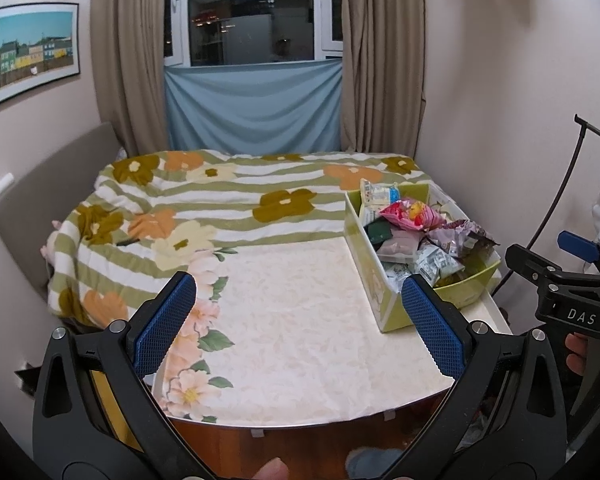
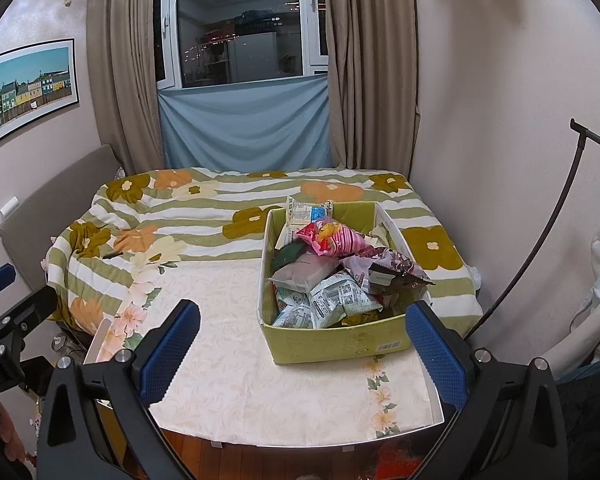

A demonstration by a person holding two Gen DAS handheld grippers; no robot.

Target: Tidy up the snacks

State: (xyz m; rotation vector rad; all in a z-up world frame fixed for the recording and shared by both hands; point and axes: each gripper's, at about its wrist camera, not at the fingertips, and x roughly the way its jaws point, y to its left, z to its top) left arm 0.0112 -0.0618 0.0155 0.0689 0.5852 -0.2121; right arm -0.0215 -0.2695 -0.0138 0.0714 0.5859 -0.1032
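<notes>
A green cardboard box (image 2: 340, 346) full of snack packets stands on the table's right side; it also shows in the left wrist view (image 1: 384, 300). On top lie a pink packet (image 2: 332, 240), a dark brown packet (image 2: 392, 268) and pale green packets (image 2: 332, 300). My left gripper (image 1: 300, 320) is open and empty, above the table's near edge, left of the box. My right gripper (image 2: 304, 336) is open and empty, just in front of the box. The right gripper also shows in the left wrist view (image 1: 560, 276).
The table (image 2: 260, 380) has a cream floral cloth. Behind it lies a bed with a green striped flower blanket (image 2: 180, 216). A curtained window is at the back, a wall close on the right, a black lamp pole (image 2: 540, 232) beside it.
</notes>
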